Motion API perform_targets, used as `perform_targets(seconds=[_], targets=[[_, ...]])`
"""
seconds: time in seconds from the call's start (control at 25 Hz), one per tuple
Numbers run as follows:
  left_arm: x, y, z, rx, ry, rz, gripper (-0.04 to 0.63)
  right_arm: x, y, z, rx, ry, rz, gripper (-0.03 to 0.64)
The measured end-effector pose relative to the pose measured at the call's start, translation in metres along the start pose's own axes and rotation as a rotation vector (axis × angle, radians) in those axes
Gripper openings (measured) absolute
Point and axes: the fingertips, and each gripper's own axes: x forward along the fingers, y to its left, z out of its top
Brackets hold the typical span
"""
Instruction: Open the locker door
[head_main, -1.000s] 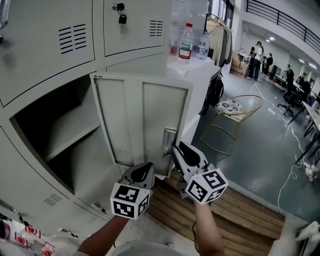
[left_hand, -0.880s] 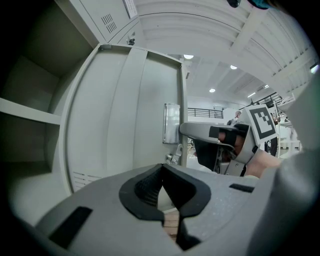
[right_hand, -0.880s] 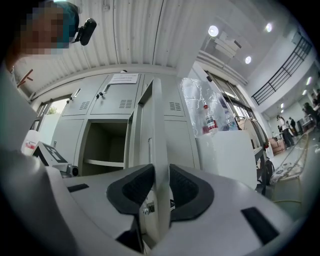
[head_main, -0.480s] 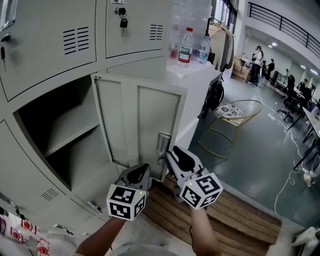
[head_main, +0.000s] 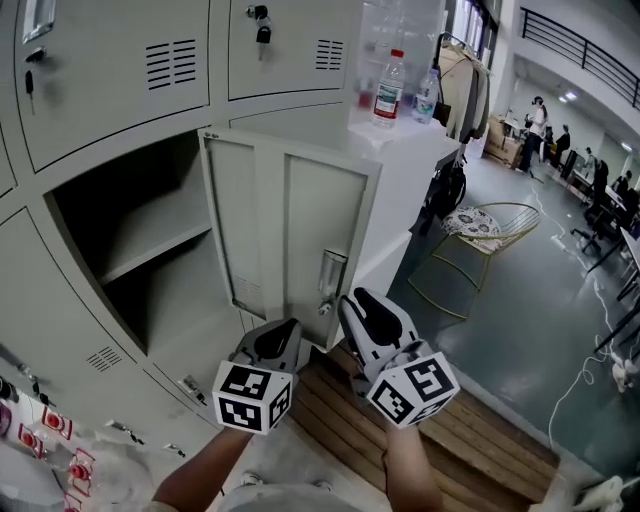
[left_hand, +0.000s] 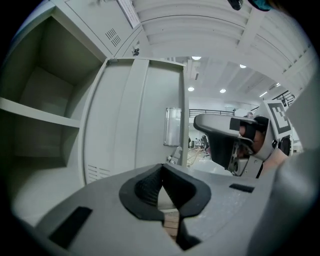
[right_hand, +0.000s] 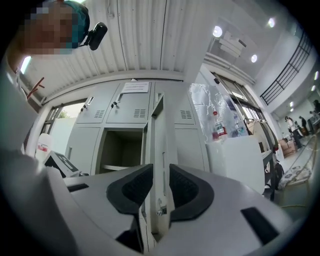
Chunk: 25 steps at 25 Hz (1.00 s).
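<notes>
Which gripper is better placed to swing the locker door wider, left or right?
Right. The right gripper has its jaws on either side of the locker door's free edge, closed on it, so it can probably just pull. The left gripper is shut with nothing between its jaws, low beside the door.

The locker door (head_main: 285, 225) stands swung wide, its inner face showing. The right gripper (head_main: 347, 300) meets its free edge just below the latch plate (head_main: 331, 272); the left gripper (head_main: 283, 330) sits by the door's bottom edge. A shelf (head_main: 150, 250) crosses the open compartment.
</notes>
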Motion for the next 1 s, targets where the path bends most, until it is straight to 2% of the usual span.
perform_targets(seconds=[0.32,0.72,1.0], targets=[[-0.023,0.010,-0.005,-0.009,-0.007,0.109,0.006,0.005,0.029,-0.014,0.005,0.031,0.103,0.071],[-0.078,0.049,-0.011,-0.021,-0.018,0.337,0.006,0.030,0.083,-0.058,0.056,0.134,0.245,0.021],[-0.121,0.072,-0.020,-0.032,-0.013,0.485,0.006,0.040,0.129,-0.076,0.091,0.164,0.366,0.006]])
